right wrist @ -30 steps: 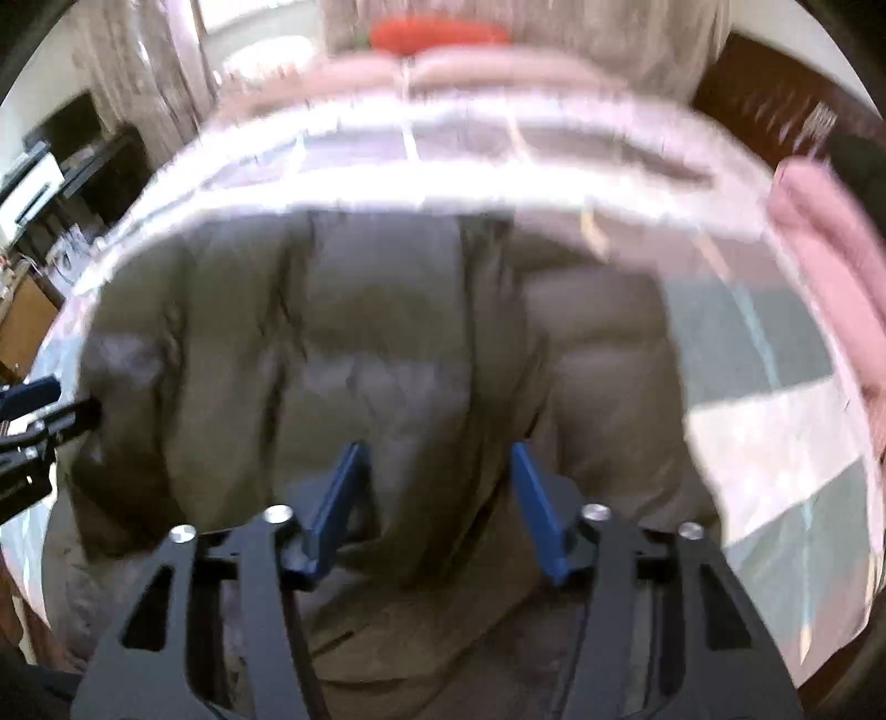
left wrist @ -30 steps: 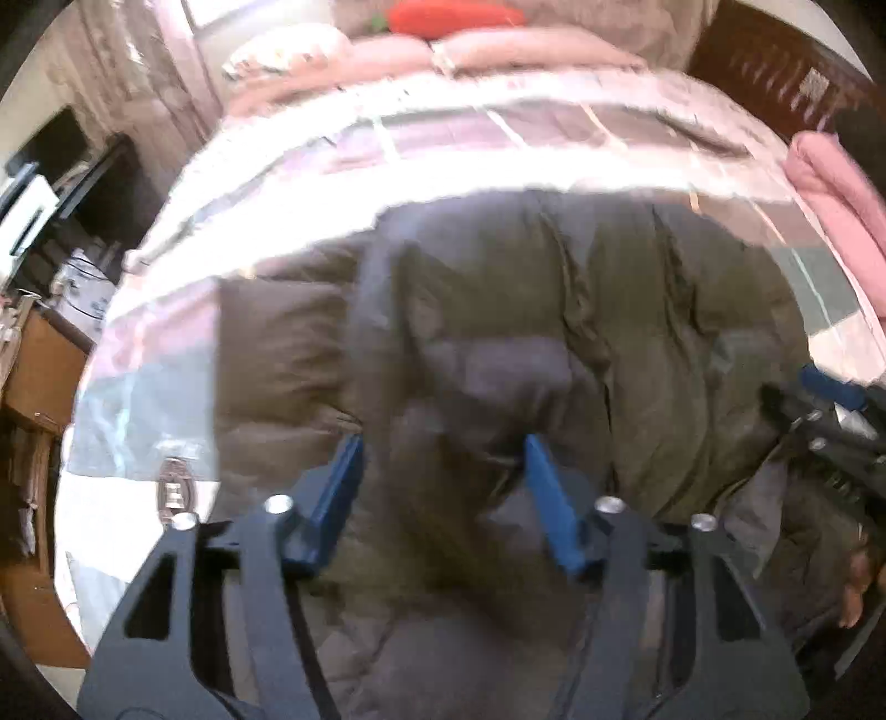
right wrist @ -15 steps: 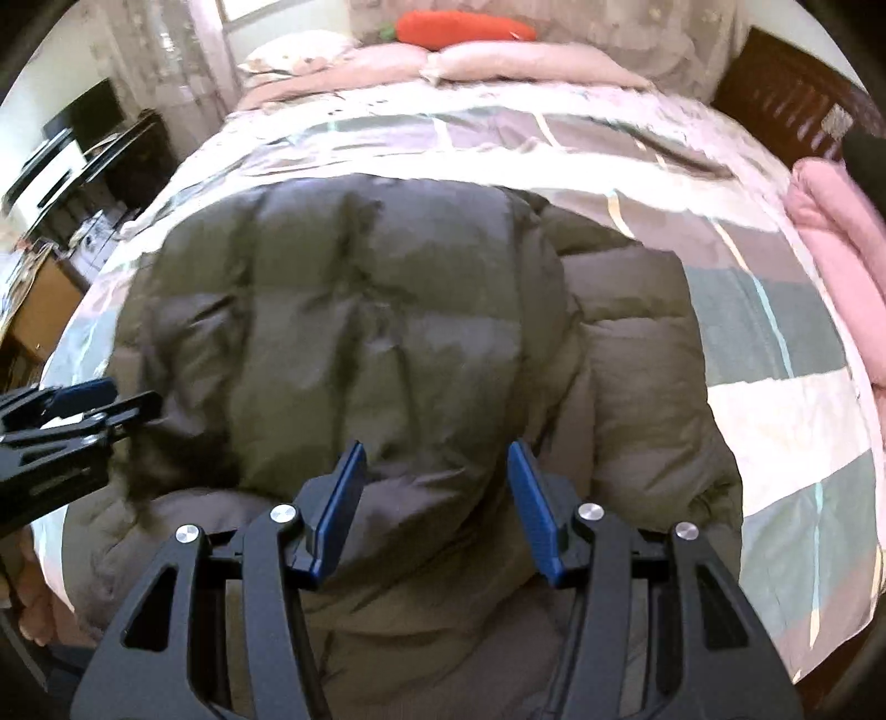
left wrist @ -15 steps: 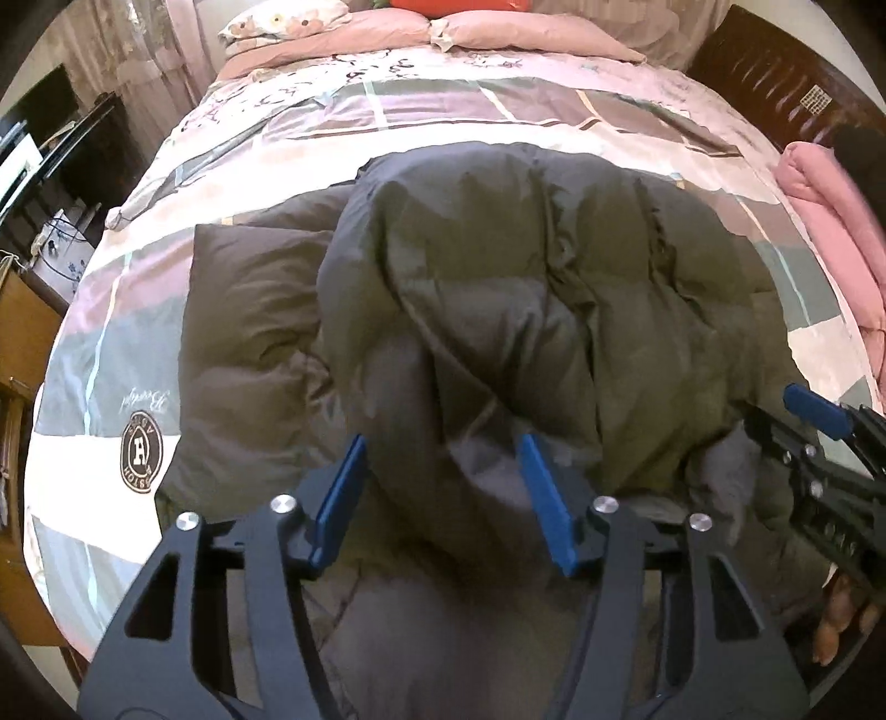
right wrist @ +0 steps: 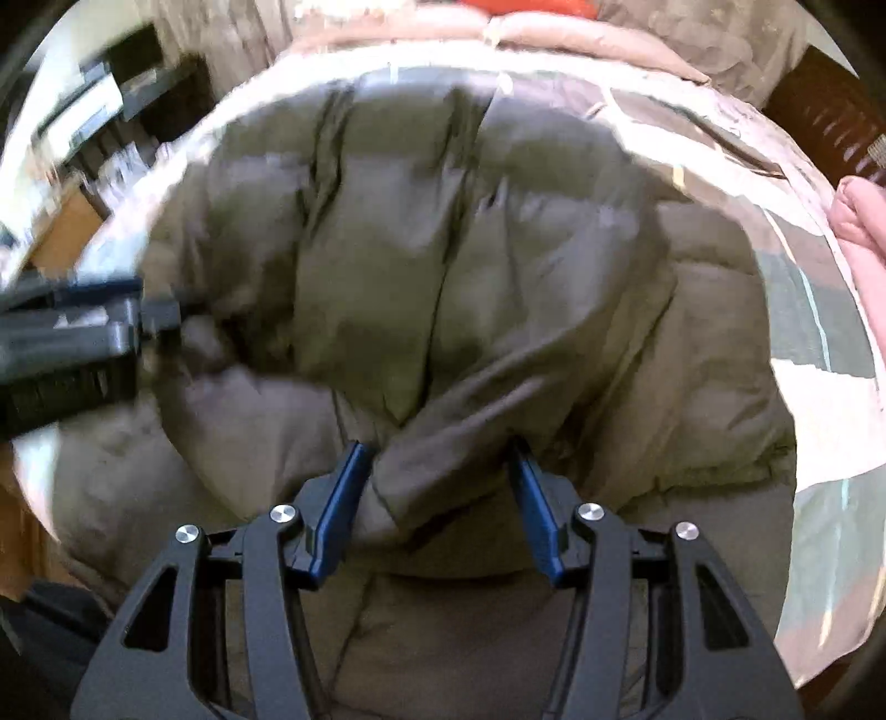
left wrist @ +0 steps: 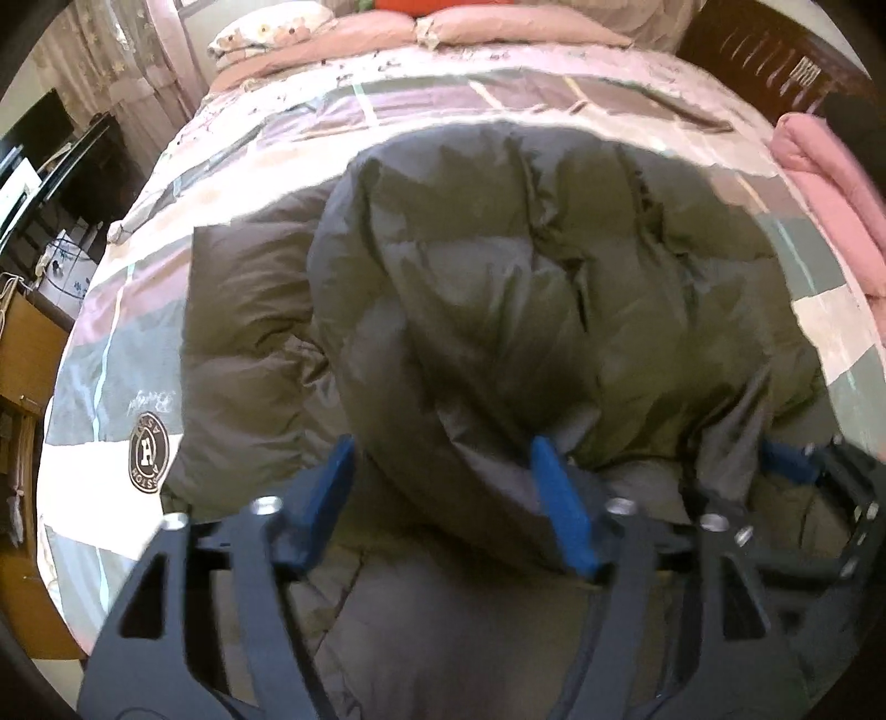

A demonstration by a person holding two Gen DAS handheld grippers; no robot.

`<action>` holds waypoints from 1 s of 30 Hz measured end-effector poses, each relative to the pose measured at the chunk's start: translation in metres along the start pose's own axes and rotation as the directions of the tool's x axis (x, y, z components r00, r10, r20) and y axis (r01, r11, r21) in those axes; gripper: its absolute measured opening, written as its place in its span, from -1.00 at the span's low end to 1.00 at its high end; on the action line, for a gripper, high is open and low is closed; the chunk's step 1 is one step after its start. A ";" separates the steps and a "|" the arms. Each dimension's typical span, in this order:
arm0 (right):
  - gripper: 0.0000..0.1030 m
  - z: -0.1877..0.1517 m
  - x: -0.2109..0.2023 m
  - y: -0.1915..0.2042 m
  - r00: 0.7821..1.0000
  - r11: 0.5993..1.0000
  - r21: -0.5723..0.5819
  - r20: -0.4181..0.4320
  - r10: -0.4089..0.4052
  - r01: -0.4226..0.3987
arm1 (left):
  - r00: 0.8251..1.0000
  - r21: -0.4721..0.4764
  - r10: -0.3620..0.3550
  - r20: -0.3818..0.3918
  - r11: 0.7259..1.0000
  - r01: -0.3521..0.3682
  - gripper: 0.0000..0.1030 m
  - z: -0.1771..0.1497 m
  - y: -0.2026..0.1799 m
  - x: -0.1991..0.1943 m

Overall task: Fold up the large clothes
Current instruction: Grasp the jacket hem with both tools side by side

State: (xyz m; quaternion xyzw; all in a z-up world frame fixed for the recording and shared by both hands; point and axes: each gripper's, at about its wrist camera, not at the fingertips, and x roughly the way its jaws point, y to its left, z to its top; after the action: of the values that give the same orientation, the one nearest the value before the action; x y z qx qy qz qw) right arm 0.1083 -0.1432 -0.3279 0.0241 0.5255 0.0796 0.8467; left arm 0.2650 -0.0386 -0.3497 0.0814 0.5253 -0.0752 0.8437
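Observation:
A large olive-grey puffer jacket (left wrist: pixel 526 288) lies on the bed, its near part folded up over the rest; it fills the right wrist view (right wrist: pixel 443 266) too. My left gripper (left wrist: pixel 443 465) stands open, a thick fold of jacket lying between its blue fingers (left wrist: pixel 554 498). My right gripper (right wrist: pixel 437 465) is also open, a bunched fold between its fingers (right wrist: pixel 343 498). Each gripper shows in the other's view: the right one at the right edge (left wrist: pixel 803 471), the left one blurred at the left edge (right wrist: pixel 83 327).
The bed has a pink, grey and white patchwork cover (left wrist: pixel 111 360) with a round logo (left wrist: pixel 147 451). Pillows (left wrist: pixel 498 27) lie at the head. A pink blanket (left wrist: pixel 830 183) lies at the right. Wooden furniture (left wrist: pixel 22 354) stands left of the bed.
Both grippers have moved closer over the jacket, which looms larger. The right wrist view has swung and blurred. The jaws stay wide throughout.

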 end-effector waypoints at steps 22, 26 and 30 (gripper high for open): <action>0.23 -0.061 0.027 -0.158 0.949 0.914 0.317 -0.262 -0.174 0.255 | 0.916 -0.212 0.154 -0.370 0.946 -0.244 0.96 -0.120 0.134 0.066; 0.25 -0.065 0.024 -0.157 0.953 0.914 0.317 -0.246 -0.179 0.254 | 0.929 -0.262 0.102 -0.355 0.943 -0.204 0.96 -0.124 0.144 0.064; 0.42 -0.063 -0.003 -0.131 0.983 0.952 0.250 -0.104 -0.154 0.176 | 0.948 -0.246 0.132 -0.291 0.947 -0.207 0.96 -0.125 0.142 0.039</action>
State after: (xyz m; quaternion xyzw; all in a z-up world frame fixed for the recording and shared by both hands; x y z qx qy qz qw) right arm 0.0653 -0.2760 -0.3693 0.0868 0.5663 -0.0598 0.8174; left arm 0.2036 0.1254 -0.4309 0.0188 0.6318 0.0833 0.7704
